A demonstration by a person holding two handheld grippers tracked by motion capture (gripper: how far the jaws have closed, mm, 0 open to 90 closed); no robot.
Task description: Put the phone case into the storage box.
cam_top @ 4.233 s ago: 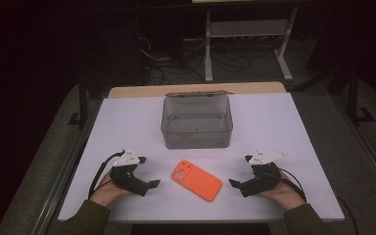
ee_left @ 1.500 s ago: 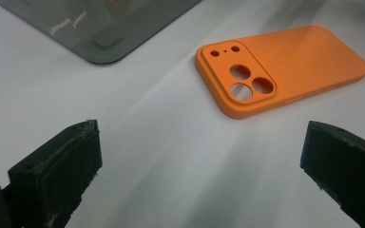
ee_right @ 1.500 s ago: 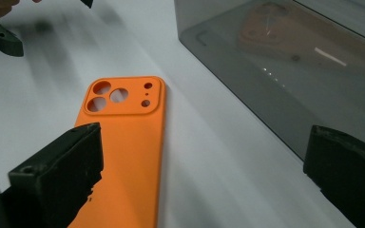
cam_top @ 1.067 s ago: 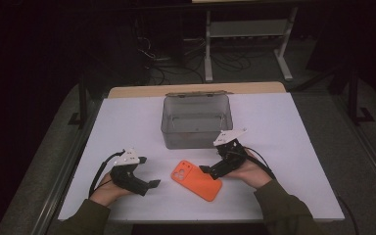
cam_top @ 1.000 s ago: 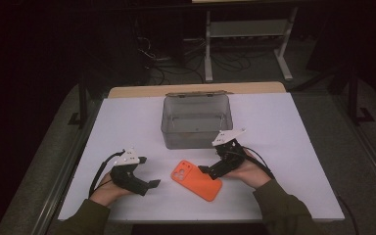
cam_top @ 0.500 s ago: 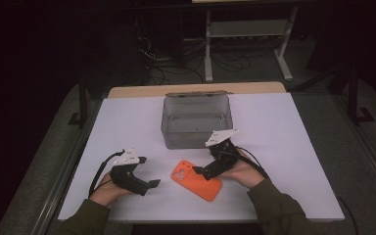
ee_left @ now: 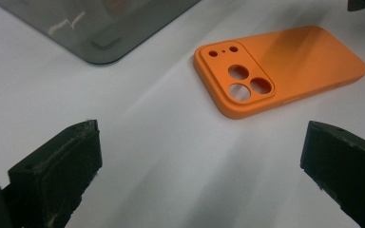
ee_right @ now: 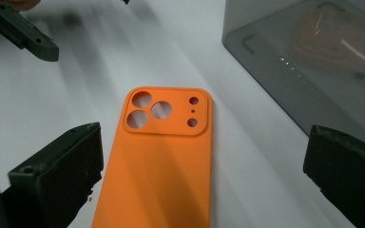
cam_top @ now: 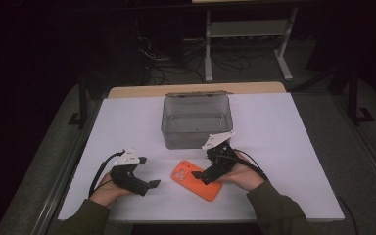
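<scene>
While the orange phone case (cam_top: 196, 179) lies flat, camera holes up, on the white tabletop (cam_top: 284, 147) just in front of the clear grey box (cam_top: 197, 120), the right gripper (cam_top: 206, 176) sits right over it with fingers spread wide, case between them, not gripped. Left gripper (cam_top: 149, 184) rests off to the side, fingers wide too, holding nothing.

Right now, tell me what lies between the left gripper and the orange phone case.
Nothing: in the left gripper view, bare white table runs from the open left gripper to the orange phone case. The high view shows the same gap.
</scene>
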